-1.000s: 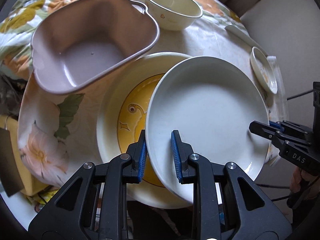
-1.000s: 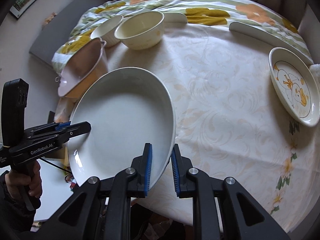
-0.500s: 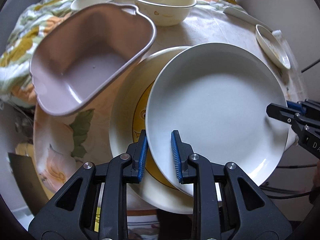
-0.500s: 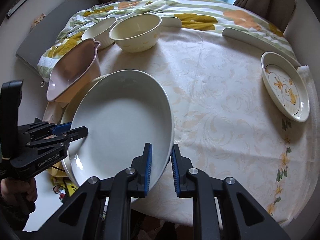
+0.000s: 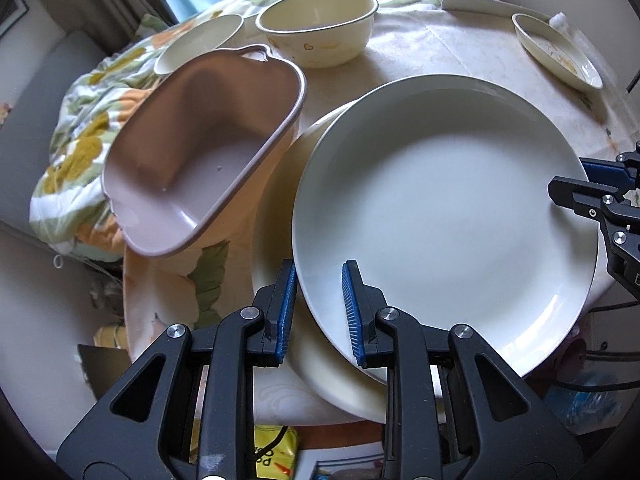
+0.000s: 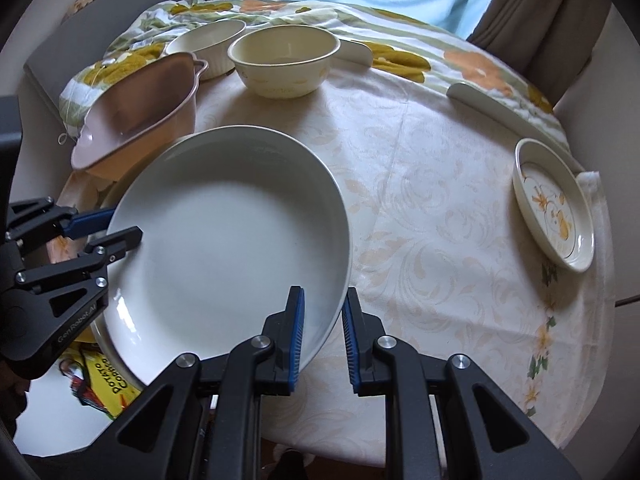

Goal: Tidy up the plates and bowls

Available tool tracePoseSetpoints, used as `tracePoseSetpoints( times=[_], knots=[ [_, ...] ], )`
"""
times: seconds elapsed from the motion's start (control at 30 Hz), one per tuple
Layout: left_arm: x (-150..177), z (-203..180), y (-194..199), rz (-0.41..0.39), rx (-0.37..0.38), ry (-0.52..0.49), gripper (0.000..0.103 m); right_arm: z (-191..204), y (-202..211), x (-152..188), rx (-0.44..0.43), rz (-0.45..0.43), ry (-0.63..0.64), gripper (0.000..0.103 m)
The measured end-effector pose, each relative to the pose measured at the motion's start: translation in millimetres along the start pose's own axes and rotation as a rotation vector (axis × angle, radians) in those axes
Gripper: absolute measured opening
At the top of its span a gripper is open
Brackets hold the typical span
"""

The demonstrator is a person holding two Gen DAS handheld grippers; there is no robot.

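Note:
A large white plate [image 5: 440, 216] [image 6: 228, 248] hangs tilted over the table's near left part. My left gripper [image 5: 318, 312] is shut on its rim, and my right gripper [image 6: 323, 336] is shut on the opposite rim. Each gripper also shows in the other's view: the right gripper [image 5: 580, 188] and the left gripper [image 6: 116, 228]. Under the white plate lies a cream plate [image 5: 276, 200], mostly covered. A pink handled dish [image 5: 200, 140] [image 6: 136, 112] leans just left of both plates.
A cream bowl [image 5: 316, 28] [image 6: 284, 60] and a second pale bowl [image 5: 196, 44] [image 6: 208, 44] stand at the back. A small flower-patterned plate [image 5: 556, 52] [image 6: 554, 204] sits at the right edge. A yellow packet [image 6: 108, 380] lies below the table's edge.
The white plate, held by both grippers, has shifted left over the cream plate and now hides its yellow pattern. The left gripper has rolled, so the plate sits more level in its view.

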State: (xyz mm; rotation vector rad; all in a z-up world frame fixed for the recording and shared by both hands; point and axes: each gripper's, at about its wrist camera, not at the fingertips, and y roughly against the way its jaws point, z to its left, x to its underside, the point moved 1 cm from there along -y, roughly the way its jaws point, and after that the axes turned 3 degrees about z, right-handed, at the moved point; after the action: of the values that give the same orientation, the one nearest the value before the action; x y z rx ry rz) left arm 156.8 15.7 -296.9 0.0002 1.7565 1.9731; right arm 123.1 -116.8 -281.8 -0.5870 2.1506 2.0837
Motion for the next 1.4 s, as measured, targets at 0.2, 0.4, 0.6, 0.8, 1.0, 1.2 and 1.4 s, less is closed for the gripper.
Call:
tracePoseSetpoints(
  times=[0.2, 0.4, 0.6, 0.8, 1.0, 1.2, 1.4],
  knots=[
    [4, -4, 2, -0.006, -0.046, -0.027, 0.021, 11, -1, 3, 0.049, -0.011, 0.042, 0.017],
    [7, -7, 6, -0.017, -0.084, -0.037, 0.021, 14, -1, 5, 0.063, -0.020, 0.064, 0.017],
    [11, -10, 9, -0.028, -0.136, -0.057, 0.021, 16, -2, 5, 0.057, -0.024, 0.067, 0.017],
    [12, -8, 11, -0.031, -0.148, -0.049, 0.021, 15, -2, 6, 0.057, -0.030, 0.072, 0.017],
    [11, -7, 11, -0.023, -0.131, -0.023, 0.021, 14, -2, 6, 0.046, -0.029, 0.064, 0.017],
    [9, -13, 15, -0.052, -0.127, -0.019, 0.086, 2, -1, 3, -0.025, -0.032, -0.009, 0.018],
    [6, -21, 29, -0.073, -0.108, -0.027, 0.086, -14, 3, 9, -0.117, -0.052, -0.093, 0.054]
  ],
)
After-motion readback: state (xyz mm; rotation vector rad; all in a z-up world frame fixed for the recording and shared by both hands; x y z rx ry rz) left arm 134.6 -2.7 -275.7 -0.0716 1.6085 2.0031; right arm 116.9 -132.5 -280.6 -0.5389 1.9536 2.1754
